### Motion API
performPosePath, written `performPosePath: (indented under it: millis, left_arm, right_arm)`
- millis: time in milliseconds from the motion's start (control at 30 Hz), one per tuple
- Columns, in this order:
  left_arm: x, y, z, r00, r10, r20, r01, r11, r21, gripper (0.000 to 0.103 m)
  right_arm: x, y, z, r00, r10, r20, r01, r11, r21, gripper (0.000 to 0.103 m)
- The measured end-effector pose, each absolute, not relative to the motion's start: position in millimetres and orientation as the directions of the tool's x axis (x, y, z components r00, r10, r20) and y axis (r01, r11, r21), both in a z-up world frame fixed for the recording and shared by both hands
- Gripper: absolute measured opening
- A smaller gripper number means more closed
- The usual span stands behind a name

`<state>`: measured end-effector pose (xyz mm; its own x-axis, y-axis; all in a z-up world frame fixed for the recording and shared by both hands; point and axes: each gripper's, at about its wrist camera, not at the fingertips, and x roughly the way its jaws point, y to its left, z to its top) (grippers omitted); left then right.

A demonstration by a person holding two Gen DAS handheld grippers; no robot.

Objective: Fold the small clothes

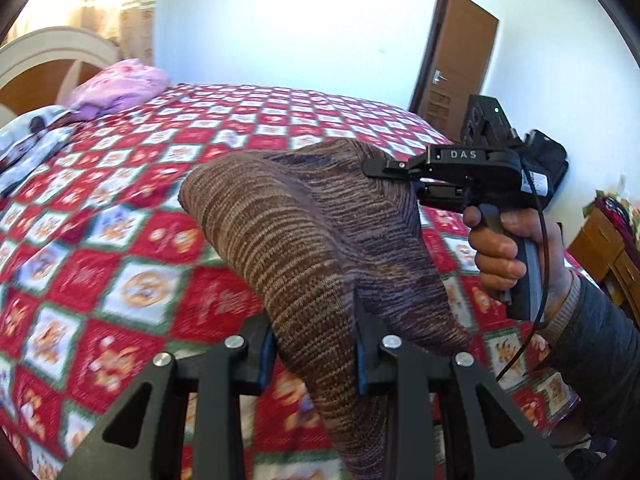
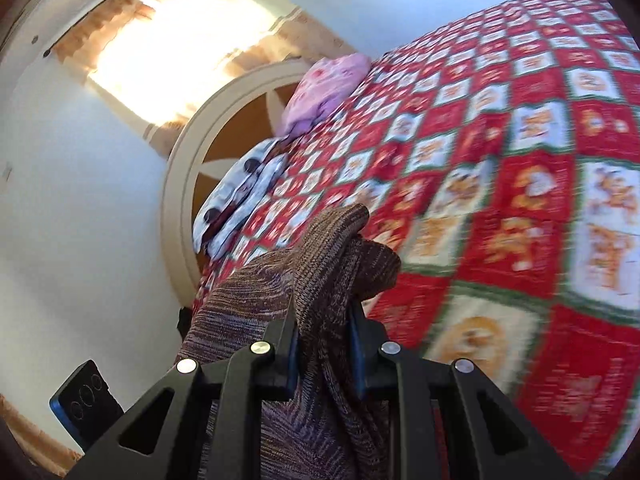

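A brown striped knit garment (image 1: pixel 296 232) hangs in the air above the bed, stretched between both grippers. My left gripper (image 1: pixel 314 344) is shut on its near edge, with the cloth bunched between the jaws. My right gripper (image 1: pixel 384 170) shows in the left wrist view at the right, held in a hand, shut on the garment's far corner. In the right wrist view the right gripper (image 2: pixel 322 332) is shut on the same knit garment (image 2: pixel 316 264), which drapes over and below the fingers.
A bed with a red checked quilt (image 1: pixel 120 208) lies below. A pink pillow (image 1: pixel 120 84) and a white printed pillow (image 1: pixel 28 136) lie at its head by the headboard (image 2: pixel 188 176). A brown door (image 1: pixel 452 64) and a wooden cabinet (image 1: pixel 604 248) stand at the right.
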<state>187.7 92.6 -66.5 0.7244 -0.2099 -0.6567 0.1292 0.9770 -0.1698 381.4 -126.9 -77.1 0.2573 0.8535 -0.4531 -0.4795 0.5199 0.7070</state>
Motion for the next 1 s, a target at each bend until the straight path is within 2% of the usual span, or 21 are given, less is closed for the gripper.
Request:
performPosePath:
  millis: [233,500,1000]
  left_arm:
    - [156.5,133.7,-78.7,0.732,-0.128,-0.669,0.053,0.990,-0.131,0.032]
    - [138.4,172.1,-112.8,0.688,-0.087,-0.721,-0.042,0.986,-0.160,0.032]
    - [132.3,175.4,-132.7,0.678,-0.067,-0.732,-0.063,0.987,-0.149,0.039]
  right_arm:
    - [368.5,-58.2,-98.4,0.170,0.854,-0.491,-0.500,0.504,0.704,0.021]
    - [362.2,4.6,-126.9,0.106,0.817,-0.566,-0.514,0.532,0.672,0.020]
    - [373.2,18.4,-151.2,0.121,0.752,-0.648,-0.470,0.619,0.630,0.020]
